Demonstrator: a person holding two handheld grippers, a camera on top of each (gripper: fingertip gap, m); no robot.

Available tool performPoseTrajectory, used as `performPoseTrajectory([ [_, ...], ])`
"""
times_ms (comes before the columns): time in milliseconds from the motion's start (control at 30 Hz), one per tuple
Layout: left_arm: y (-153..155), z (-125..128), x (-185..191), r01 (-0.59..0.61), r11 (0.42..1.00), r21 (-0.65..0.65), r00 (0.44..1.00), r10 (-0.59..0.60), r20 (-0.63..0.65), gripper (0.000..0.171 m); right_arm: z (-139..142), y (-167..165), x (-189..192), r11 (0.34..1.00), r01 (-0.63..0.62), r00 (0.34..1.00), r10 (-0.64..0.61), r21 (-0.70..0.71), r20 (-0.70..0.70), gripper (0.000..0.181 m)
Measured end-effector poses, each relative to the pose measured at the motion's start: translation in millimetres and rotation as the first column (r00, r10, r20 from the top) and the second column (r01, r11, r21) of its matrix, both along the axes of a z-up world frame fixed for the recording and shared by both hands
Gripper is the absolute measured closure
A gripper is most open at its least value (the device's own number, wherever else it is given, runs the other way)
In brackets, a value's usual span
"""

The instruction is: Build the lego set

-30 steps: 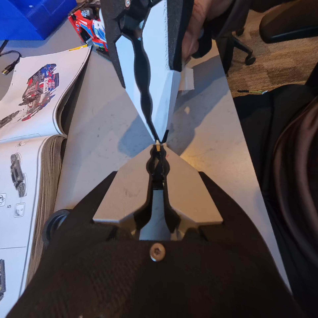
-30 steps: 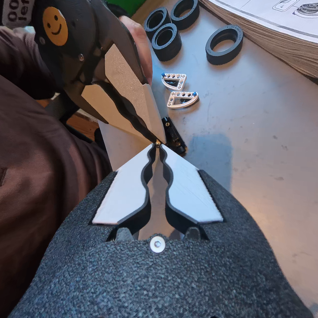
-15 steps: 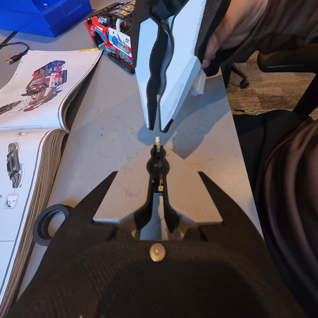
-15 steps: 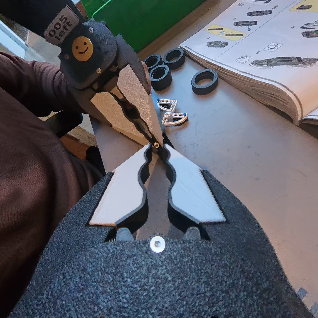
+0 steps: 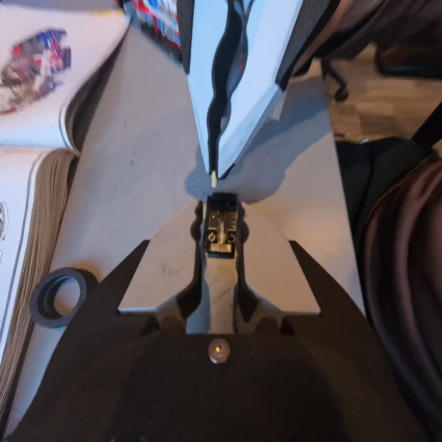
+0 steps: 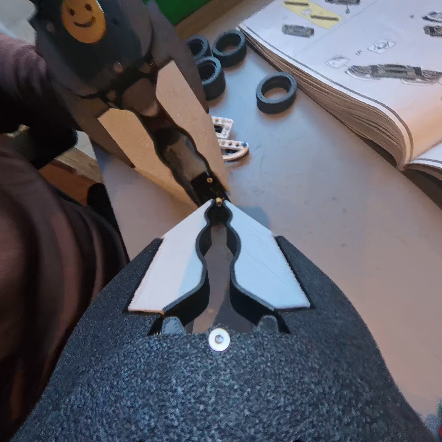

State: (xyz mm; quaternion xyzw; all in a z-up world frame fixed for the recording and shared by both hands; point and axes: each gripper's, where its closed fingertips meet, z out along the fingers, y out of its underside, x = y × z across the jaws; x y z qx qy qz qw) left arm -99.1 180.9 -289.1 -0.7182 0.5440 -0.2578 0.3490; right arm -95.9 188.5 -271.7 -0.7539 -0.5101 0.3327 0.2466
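So your left tongs [image 5: 221,203] clamp a black block [image 5: 221,224], your right tongs [image 6: 218,203] pinch a tan pin [image 6: 218,200], not yet seated; tyres [image 6: 276,93] wait on the desk [image 6: 334,215].

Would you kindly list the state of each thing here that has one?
left gripper: shut on black piece
right gripper: shut on tan pin
tan pin: not yet in the black piece
instruction book: open
loose tyre: lying flat
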Motion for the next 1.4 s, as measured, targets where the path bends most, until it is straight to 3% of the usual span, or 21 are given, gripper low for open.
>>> performPoseTrajectory([
  [267,-0.5,-17.7,-5.6,0.008,1.0,0.002,0.995,-0.008,-0.103,0.138,-17.8,-2.3,-4.1,0.992,-0.103,0.978,0.089,0.067,0.19,0.178],
  [433,-1.9,-6.6,-6.4,0.012,1.0,-0.017,0.999,-0.013,-0.048,0.135,-17.1,4.4,-4.2,0.993,-0.087,0.981,0.072,0.073,0.181,0.178],
  [533,-1.8,-17.5,-10.3,0.006,0.999,-0.032,0.994,-0.009,-0.105,0.135,-18.4,3.0,-7.1,0.992,-0.105,0.979,0.092,0.063,0.182,0.178],
  [667,-5.7,-18.8,-6.4,0.025,0.999,-0.043,0.995,-0.029,-0.092,0.144,-22.3,1.5,-8.4,0.988,-0.139,0.967,0.122,0.063,0.221,0.178],
  [1167,-4.3,-19.1,-5.2,0.025,0.999,-0.043,0.996,-0.028,-0.083,0.144,-24.3,-1.3,-7.6,0.961,-0.255,0.892,0.19,0.11,0.41,0.178],
  [1400,-3.3,-19.2,-5.5,0.013,0.999,-0.031,0.996,-0.016,-0.086,0.144,-27.0,-0.5,-5.4,0.967,-0.228,0.904,0.165,0.117,0.395,0.178],
])
